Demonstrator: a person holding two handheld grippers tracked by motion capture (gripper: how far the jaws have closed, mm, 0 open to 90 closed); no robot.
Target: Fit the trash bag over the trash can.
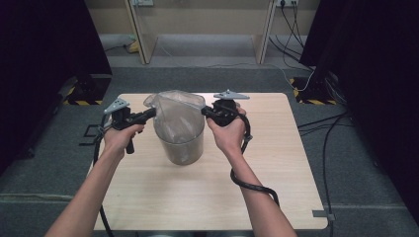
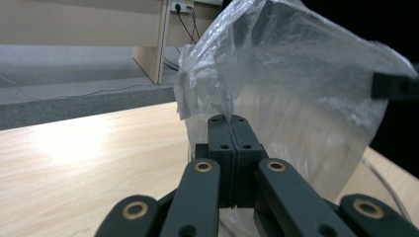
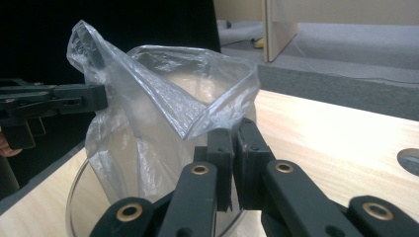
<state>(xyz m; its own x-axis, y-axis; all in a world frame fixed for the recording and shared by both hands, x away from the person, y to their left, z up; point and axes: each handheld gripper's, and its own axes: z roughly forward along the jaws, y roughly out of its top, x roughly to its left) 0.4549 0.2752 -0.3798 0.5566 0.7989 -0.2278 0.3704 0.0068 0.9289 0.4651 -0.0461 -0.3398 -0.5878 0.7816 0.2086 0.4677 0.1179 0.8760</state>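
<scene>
A clear plastic bag [image 1: 178,116] stands in a clear round container [image 1: 184,148] in the middle of the wooden table [image 1: 276,163]. My left gripper [image 1: 153,112] is shut on the bag's left rim; in the left gripper view its jaws [image 2: 230,121] meet with the film [image 2: 296,89] pinched between them. On the opposite side my right gripper [image 1: 203,111] is shut on the bag's right rim, the film [image 3: 163,103] caught at the jaw tips [image 3: 232,136]. The bag's mouth is held open between the two grippers. The other gripper [image 3: 94,97] grips the far corner.
The container's rim [image 3: 74,197] curves below the bag. A black cable [image 1: 252,185] loops from the right gripper across the table. Beyond the table's far edge lie grey carpet, wooden furniture legs [image 1: 143,47] and floor cables [image 1: 321,128]. Dark curtains flank both sides.
</scene>
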